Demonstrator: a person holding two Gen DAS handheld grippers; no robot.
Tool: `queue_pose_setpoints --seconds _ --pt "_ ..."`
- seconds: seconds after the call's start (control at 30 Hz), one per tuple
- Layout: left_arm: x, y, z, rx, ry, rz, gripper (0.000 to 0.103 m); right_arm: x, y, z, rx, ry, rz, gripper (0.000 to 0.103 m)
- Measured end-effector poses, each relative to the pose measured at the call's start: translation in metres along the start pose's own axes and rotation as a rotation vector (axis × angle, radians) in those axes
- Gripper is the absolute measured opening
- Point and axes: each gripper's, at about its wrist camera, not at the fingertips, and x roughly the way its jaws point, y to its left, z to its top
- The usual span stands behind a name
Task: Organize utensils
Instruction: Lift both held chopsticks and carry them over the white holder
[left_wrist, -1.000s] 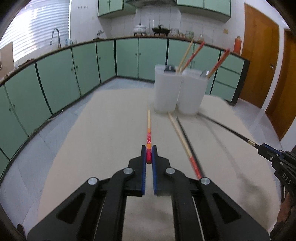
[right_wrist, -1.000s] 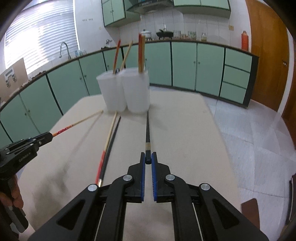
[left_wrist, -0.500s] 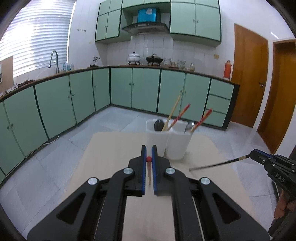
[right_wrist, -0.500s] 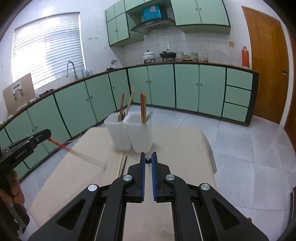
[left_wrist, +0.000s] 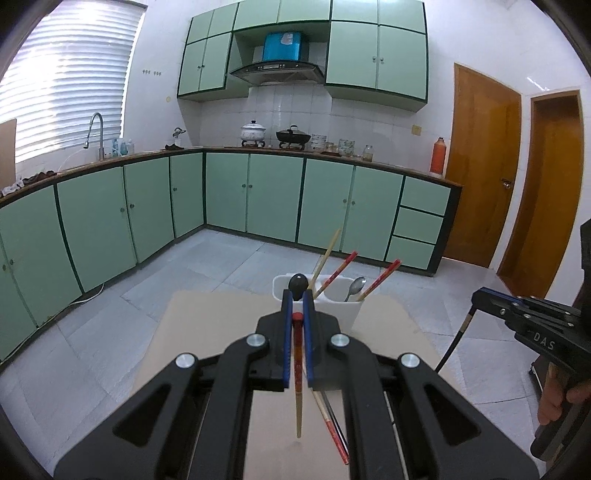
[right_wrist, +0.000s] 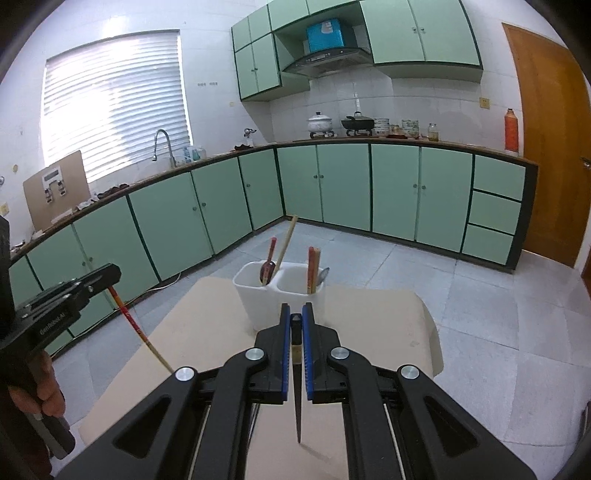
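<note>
My left gripper (left_wrist: 296, 317) is shut on a red-and-tan chopstick (left_wrist: 297, 384) that hangs tip-down over the beige table (left_wrist: 207, 332). My right gripper (right_wrist: 295, 318) is shut on a black chopstick (right_wrist: 297, 398), also hanging tip-down. A white two-compartment holder (left_wrist: 347, 295) stands at the table's far end with several chopsticks and two spoons in it; it also shows in the right wrist view (right_wrist: 258, 295). Each gripper shows in the other's view: the right one (left_wrist: 517, 314) and the left one (right_wrist: 74, 295).
A red-tipped chopstick (left_wrist: 330, 428) and a black one beside it lie on the table under my left gripper. Green kitchen cabinets (right_wrist: 406, 192) line the far walls. Tiled floor (left_wrist: 229, 266) surrounds the table.
Both grippers rose from table level and tilted up. The held chopsticks swung from lying along the table to hanging tip-down. The holder now sits lower and farther in both views.
</note>
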Motion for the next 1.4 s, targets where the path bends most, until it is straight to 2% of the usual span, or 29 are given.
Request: queue_pose_setpoints --seconds 0.37,0.63,0.9,1.13,1.23,1.4 --pt "-0.005 -0.005 0.010 0.015 -0.028 -0.014 0.005 0.001 0.003 0.004 -0.002 -0.004 0.012 0.006" --pt "-0.006 -0.007 0.027 0.028 -0.066 -0.022 0.005 -0.001 0.003 0.021 0.002 -0.027 0.045 0.006" --pt "-0.003 -0.006 0.059 0.027 -0.130 -0.019 0.005 -0.004 0.010 0.065 -0.037 -0.089 0.075 0.006" --pt "0.005 -0.006 0.109 0.014 -0.221 -0.018 0.005 -0.005 0.015 0.113 -0.053 -0.164 0.084 0.006" --pt "0.015 -0.010 0.129 0.018 -0.263 -0.011 0.005 0.003 0.015 0.136 -0.052 -0.197 0.074 0.006" --pt "0.048 -0.016 0.145 0.026 -0.276 0.012 0.005 0.028 0.008 0.158 -0.044 -0.220 0.038 0.006"
